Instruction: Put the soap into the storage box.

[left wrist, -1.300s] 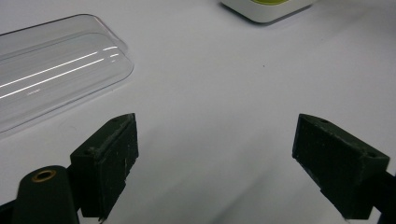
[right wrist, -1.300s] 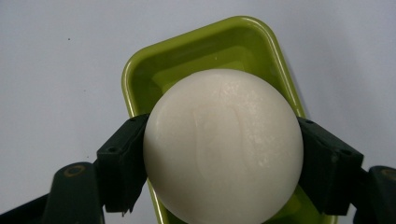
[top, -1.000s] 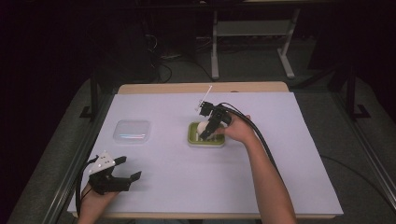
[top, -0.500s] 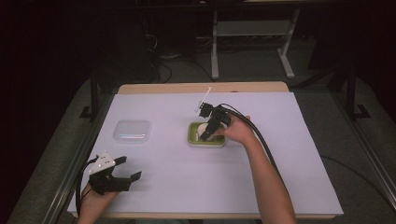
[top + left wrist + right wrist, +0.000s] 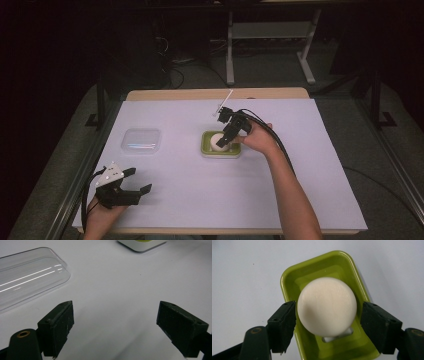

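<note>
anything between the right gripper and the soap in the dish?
Nothing visible. The right gripper already has its jaws on either side of the soap over the green dish; whether the pads touch it is unclear.

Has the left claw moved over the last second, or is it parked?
No. In the high view the left claw sits at the same spot near the table's front-left corner, below the clear lid.

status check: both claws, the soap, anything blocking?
Left claw open, idle near table edge. Right claw straddling round white soap in green dish, grip unclear. Clear lid off to the side, path unobstructed.
</note>
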`<state>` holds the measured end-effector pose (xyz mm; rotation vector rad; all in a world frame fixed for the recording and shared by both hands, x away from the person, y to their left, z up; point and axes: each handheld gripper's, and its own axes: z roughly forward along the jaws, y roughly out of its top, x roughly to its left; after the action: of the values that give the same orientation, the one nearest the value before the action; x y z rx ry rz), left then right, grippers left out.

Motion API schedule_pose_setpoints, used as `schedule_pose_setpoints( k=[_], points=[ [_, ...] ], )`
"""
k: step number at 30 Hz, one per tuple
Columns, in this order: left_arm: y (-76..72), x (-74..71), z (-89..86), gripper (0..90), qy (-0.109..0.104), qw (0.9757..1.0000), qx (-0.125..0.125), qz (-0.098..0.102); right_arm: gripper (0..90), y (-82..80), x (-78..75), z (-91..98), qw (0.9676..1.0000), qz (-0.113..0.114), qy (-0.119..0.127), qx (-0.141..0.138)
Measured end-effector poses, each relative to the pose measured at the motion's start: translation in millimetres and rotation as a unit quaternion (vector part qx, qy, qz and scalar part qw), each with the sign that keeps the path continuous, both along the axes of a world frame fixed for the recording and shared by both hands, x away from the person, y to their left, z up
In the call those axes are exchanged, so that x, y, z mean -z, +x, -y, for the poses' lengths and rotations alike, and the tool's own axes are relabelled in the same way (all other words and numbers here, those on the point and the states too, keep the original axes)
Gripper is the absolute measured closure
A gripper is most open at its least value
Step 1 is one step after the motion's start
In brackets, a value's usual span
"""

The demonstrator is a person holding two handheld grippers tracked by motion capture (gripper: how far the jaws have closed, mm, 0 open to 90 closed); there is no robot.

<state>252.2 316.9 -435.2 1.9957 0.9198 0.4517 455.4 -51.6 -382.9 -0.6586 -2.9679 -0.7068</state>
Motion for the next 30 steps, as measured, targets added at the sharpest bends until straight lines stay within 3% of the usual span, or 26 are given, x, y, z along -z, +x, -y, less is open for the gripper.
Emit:
schedule_pose_setpoints(
  k=[10, 22, 30],
  points=[
    [0.0, 0.8, 0.7, 14.2, 0.0, 1.0, -0.001, -0.002, 26.7, -6.0, -5.7, 27.7, 0.9995, -0.003, 0.027, 0.017],
    [0.0, 0.9, 0.8, 14.1, 0.0, 1.0, 0.0, -0.004, 26.5, -15.5, -22.0, 46.1, 0.9988, 0.009, 0.042, 0.023],
    [0.1, 0.9, 0.6, 14.1, 0.003, 1.0, 0.0, -0.005, 26.6, -21.5, -20.9, 62.0, 0.9977, 0.007, 0.056, 0.037]
  ],
)
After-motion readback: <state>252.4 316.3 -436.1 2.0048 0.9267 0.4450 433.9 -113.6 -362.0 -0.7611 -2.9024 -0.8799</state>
